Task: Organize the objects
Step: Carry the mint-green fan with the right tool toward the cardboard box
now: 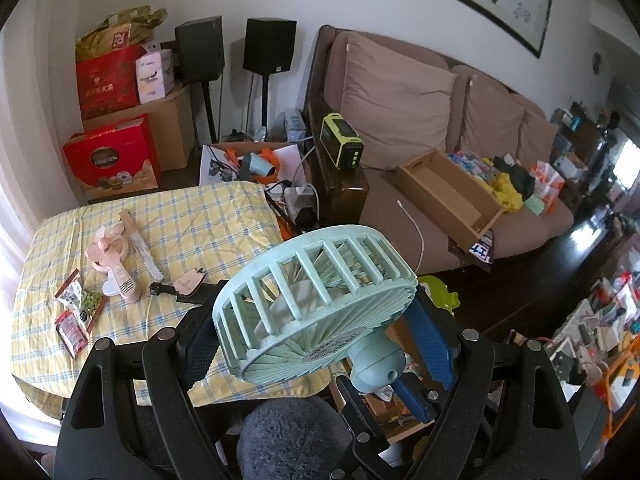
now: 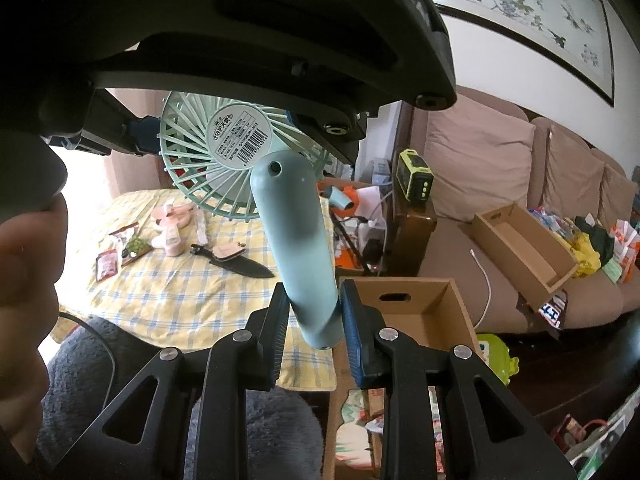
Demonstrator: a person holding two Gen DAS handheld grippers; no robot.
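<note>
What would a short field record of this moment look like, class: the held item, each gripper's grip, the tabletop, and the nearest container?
Held item: mint-green handheld fan, off the table
Left gripper: jaws wide, clamped on the fan's round cage
Right gripper: jaws closed on the fan's handle
Tabletop: yellow checked cloth with pink fan, snack packets, black sheath
Nearest container: open cardboard box, right of the table

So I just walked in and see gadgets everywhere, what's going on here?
A person is tidying up with two handheld grippers. Both hold one mint green fan: the left gripper clamps its round head, the right gripper its handle. An open cardboard box sits just beyond; a pink fan lies on the checked tablecloth.
</note>
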